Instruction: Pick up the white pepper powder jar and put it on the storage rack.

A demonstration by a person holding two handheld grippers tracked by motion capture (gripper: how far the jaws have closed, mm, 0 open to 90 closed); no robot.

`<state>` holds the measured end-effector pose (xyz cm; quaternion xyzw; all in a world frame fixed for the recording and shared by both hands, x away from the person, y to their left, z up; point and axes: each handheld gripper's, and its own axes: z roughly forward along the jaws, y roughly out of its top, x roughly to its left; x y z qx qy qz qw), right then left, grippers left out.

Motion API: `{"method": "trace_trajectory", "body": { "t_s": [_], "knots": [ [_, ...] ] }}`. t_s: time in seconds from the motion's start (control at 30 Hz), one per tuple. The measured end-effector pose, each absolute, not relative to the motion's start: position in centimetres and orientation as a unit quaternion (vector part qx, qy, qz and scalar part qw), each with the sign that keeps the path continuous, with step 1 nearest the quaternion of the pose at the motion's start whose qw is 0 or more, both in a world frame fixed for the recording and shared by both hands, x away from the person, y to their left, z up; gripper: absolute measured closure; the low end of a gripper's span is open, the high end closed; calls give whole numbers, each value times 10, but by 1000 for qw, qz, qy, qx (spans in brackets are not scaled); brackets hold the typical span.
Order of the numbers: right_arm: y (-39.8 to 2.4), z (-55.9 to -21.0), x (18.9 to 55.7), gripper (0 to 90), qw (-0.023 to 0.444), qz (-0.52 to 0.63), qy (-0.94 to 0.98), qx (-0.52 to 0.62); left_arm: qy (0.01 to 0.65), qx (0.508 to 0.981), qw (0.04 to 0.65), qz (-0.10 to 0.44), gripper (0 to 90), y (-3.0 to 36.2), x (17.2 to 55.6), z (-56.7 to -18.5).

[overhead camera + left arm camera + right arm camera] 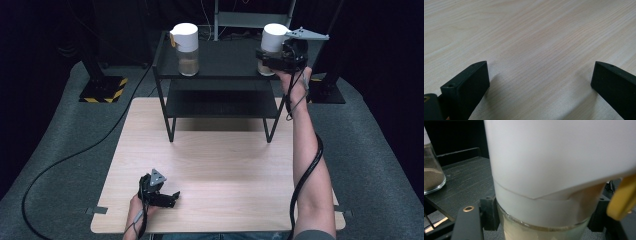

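Resting low on the pale wooden bench (pixel 225 165), the left tongs (pixel 172 197) stood released, nothing between their black jaws. Farther off, on the black two-tier metal shelf (pixel 220 62), the right tongs (pixel 267 59) were clenched around a white-wrapped glass jar of pale powder (pixel 554 170). A second white-capped glass jar of brown powder (pixel 187 47) stood well apart. No writing was legible on either wrap.

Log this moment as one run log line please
right gripper: shut on right jar, top shelf of black rack | left gripper: open, low over table | left jar: untouched
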<state>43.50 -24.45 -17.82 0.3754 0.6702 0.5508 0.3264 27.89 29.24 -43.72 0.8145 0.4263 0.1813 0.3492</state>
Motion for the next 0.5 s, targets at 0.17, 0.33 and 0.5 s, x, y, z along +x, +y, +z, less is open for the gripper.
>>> {"method": "trace_trajectory", "body": {
  "t_s": [0.17,0.33,0.5],
  "knots": [
    [-244,-176,435,295,327,548,672,376,426,815,349,181,14,292,279,-437],
    [-243,-175,434,291,329,545,674,376,426,815,349,181,14,292,279,-437],
    [-248,-166,433,168,313,541,680,383,426,815,349,181,15,292,279,-437]
  ]
}}
